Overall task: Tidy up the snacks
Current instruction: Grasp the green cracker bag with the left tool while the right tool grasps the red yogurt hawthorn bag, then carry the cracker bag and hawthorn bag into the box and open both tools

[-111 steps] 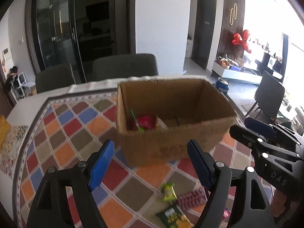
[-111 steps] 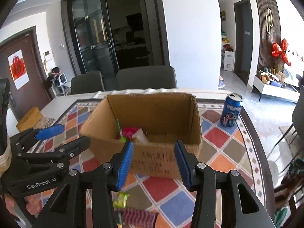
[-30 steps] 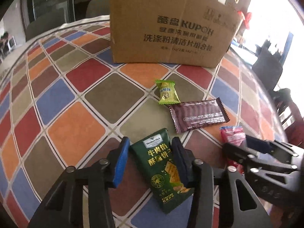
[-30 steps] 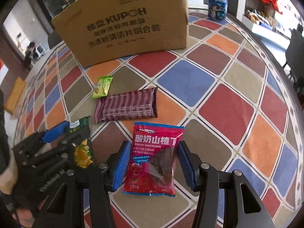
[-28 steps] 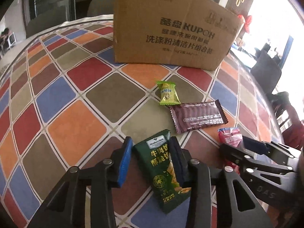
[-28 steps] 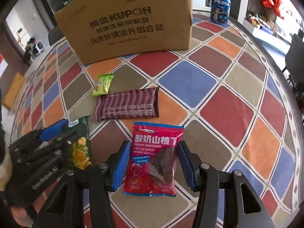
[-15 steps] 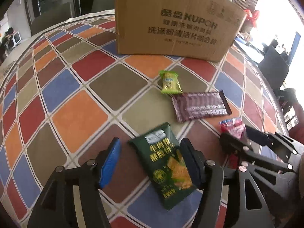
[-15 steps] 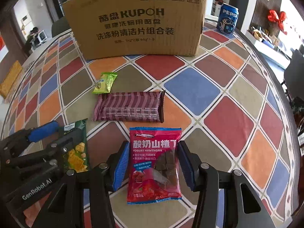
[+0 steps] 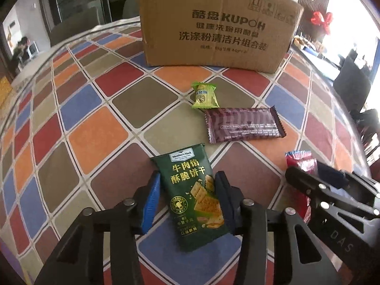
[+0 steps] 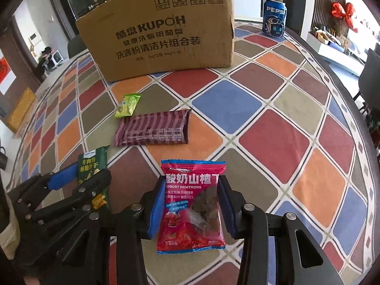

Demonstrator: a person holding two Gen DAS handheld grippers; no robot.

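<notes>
A dark green cracker packet [image 9: 190,197] lies flat on the checked tablecloth. My left gripper [image 9: 187,175] straddles it with jaws closing, and the blue pads touch both long edges. A red yogurt hawthorn packet [image 10: 191,204] lies to its right. My right gripper [image 10: 192,179] is closing on it, and its pads pinch the packet's sides inward. A brown snack bar [image 9: 243,124] and a small light green candy [image 9: 204,95] lie further out, free of both grippers. Behind them stands the cardboard box [image 9: 213,23]; its inside is hidden.
A blue Pepsi can [image 10: 274,21] stands at the box's right rear corner. The round table's rim [image 10: 332,87] curves down the right side, with dark chairs beyond it. A yellow box [image 10: 20,110] lies at the far left.
The left jaws stood wide around the green packet half a second ago and have closed back onto it. The right jaws narrowed on the red packet. Neither packet has left the cloth.
</notes>
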